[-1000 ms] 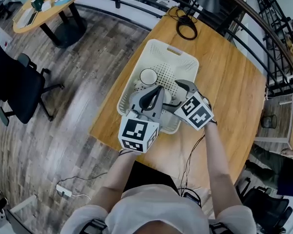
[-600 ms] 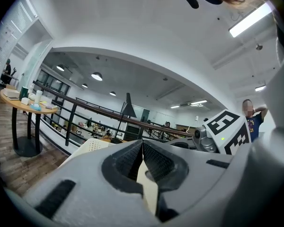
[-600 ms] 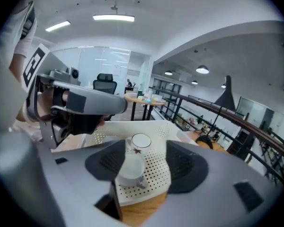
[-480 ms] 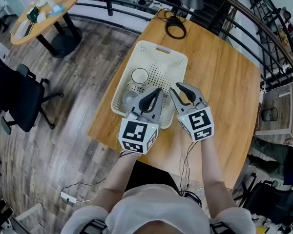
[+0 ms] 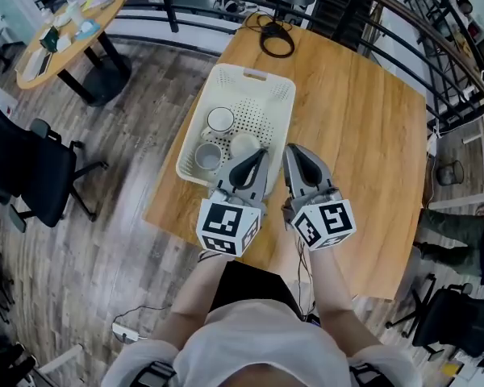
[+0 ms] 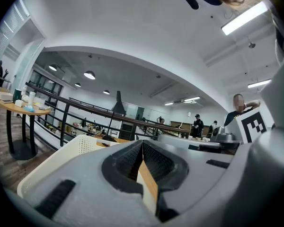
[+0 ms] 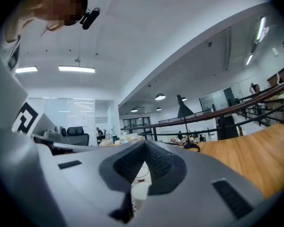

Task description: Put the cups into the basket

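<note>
Three cups (image 5: 220, 120) were seen inside the basket (image 5: 258, 75). The left gripper (image 5: 258, 156) was held closed and empty. The right gripper (image 5: 295, 152) had just been closed on nothing.

white shirt (image 5: 258, 341); grey left gripper (image 5: 256, 155), right gripper (image 5: 295, 151) bear marker cubes (image 5: 228, 226).

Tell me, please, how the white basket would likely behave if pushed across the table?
The basket looks like thin perforated plastic, so probably light and flexible. It should slide easily on the smooth wooden table. Its loose cups might shift.
</note>
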Available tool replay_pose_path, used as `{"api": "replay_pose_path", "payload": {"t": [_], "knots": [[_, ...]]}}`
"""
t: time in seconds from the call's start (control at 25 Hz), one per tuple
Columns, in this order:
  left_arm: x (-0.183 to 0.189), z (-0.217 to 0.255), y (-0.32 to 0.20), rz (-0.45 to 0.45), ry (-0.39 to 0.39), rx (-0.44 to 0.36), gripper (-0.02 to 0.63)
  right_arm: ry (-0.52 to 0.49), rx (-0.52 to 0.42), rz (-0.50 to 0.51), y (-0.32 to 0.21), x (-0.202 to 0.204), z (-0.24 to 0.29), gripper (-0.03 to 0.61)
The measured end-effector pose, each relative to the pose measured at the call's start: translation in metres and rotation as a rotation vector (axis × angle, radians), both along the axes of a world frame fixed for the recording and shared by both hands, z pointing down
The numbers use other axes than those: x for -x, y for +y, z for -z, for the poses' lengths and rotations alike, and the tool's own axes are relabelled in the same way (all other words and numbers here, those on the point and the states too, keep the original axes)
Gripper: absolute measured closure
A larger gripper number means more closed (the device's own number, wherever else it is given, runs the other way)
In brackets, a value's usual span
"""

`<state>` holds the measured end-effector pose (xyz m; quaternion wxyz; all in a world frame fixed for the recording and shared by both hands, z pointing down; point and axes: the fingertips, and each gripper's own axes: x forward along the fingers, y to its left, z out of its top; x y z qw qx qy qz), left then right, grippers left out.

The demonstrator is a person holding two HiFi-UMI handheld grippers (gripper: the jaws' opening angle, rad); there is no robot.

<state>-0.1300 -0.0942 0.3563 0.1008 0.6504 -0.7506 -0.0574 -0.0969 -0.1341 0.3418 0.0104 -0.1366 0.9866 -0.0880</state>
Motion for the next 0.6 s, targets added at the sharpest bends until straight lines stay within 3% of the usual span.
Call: {"api": "replay_pose_path", "payload": {"t": [0.16, 0.32, 0.6], "knots": [[-0.021, -0.001, 0.0, -0.039, -0.017, 0.0, 0.604, -0.017, 0.021, -0.154, -0.002, -0.034, 0.005, 0.566], [-0.04, -0.004, -0.002, -0.084, -0.026, 0.002, 0.604, 0.015, -0.018, -0.325, -0.008, -0.078, 0.009, 0.566], [-0.073, -0.006, -0.007, -0.173, -0.028, -0.001, 0.604, 0.008, -0.011, -0.535, -0.017, -0.135, 0.003, 0.568]]}}
